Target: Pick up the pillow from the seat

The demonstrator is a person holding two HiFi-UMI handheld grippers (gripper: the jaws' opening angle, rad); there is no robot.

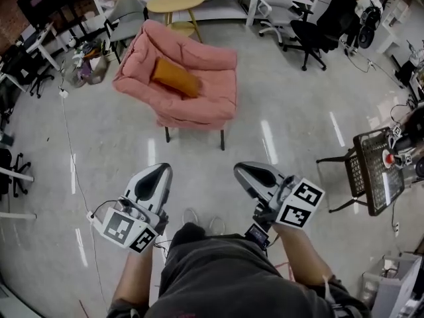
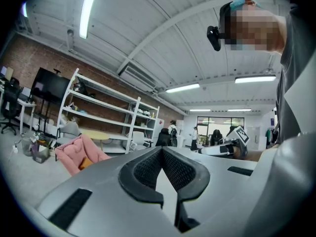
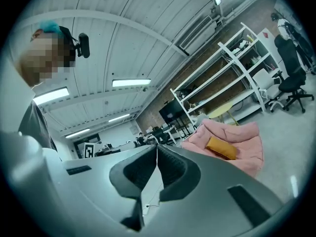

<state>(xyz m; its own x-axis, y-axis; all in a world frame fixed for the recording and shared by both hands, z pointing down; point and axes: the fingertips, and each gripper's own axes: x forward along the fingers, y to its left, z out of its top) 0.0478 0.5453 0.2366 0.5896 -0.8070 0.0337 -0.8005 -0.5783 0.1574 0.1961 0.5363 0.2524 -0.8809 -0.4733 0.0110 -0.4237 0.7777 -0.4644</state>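
While the orange pillow (image 1: 175,77) lies on the seat of the pink armchair (image 1: 213,103), the left tool (image 1: 159,169) and the right tool (image 1: 242,170) hover well apart from it, both closed tight and empty.

We see only an orange sliver of the pillow (image 2: 85,163) in the left gripper view; the pink chair (image 2: 74,151) and the grey body of the left gripper (image 2: 162,149) hide the rest. Distant people (image 2: 173,131) there are too small to make out. In the head view, the person's arms (image 1: 131,285) run off the bottom edge.
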